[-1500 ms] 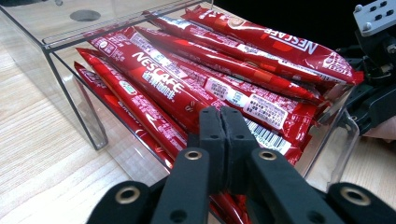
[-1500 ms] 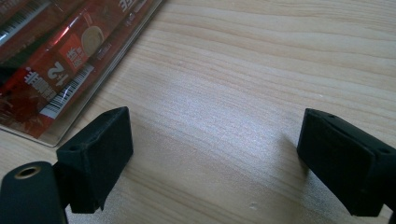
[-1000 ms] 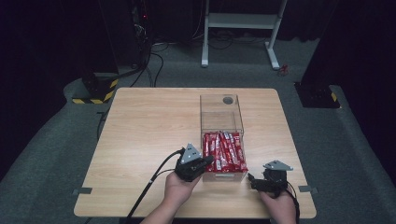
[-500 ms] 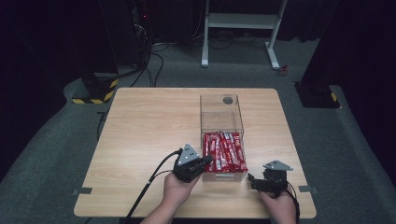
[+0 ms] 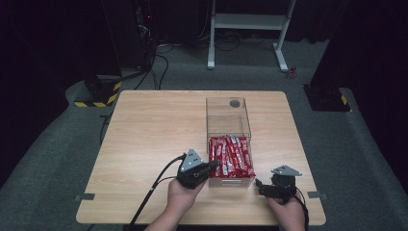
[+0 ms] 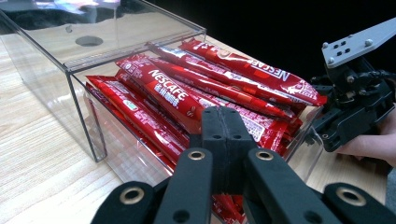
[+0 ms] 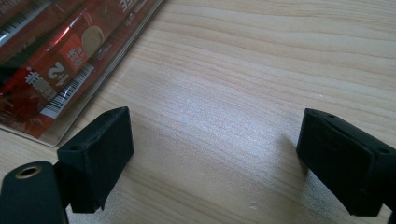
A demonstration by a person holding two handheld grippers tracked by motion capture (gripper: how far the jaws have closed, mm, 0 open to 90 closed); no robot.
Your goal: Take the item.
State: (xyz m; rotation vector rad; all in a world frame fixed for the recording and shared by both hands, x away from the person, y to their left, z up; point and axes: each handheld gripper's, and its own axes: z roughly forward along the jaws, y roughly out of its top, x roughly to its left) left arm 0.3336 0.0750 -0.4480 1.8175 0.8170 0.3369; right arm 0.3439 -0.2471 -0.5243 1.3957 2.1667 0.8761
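Left hand-held gripper [image 6: 223, 123] jaws closed together, over red Nescafe sachets [image 6: 187, 93] in clear box [image 6: 84, 107].

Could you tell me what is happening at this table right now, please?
A person works at a wooden table with a gripper in each hand. A clear plastic box holds red Nescafe sachets in its near, open part; a clear lid covers the far part. The left gripper, jaws shut, is at the box's near end against the sachets. The right gripper, jaws open, sits low over bare wood beside the box, holding nothing.
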